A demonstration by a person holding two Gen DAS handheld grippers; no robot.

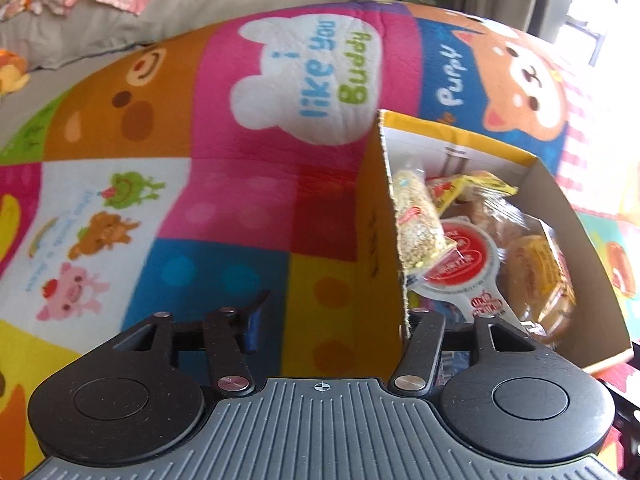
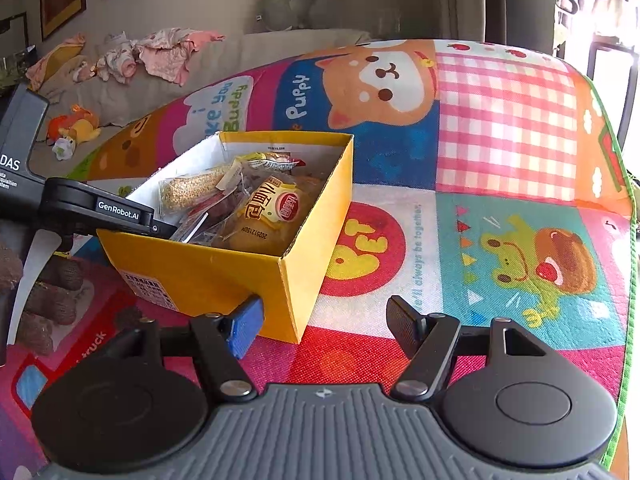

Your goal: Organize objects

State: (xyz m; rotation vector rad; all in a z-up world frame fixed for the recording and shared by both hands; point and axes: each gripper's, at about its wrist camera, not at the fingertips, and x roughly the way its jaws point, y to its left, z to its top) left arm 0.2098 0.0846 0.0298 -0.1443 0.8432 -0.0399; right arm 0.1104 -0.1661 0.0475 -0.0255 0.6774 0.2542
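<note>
A yellow cardboard box [image 2: 224,276] stands on the colourful play mat [image 2: 504,128], filled with several snack packets: a bread bun pack [image 2: 268,212], a grain bar pack [image 2: 188,192] and a red-lidded cup [image 1: 460,256]. The box also shows in the left wrist view [image 1: 376,240]. My left gripper [image 1: 332,320] straddles the box's left wall, jaws wide, one finger outside and one inside; it appears in the right wrist view [image 2: 120,216] at the box's left rim. My right gripper [image 2: 324,324] is open and empty, just in front of the box's near corner.
The mat [image 1: 200,120] covers a raised surface. A grey sofa [image 2: 160,80] with baby clothes [image 2: 160,52] and a plush toy [image 2: 72,124] lies behind. A person's crocheted shoes [image 2: 52,300] are at the left. Bright window at the far right.
</note>
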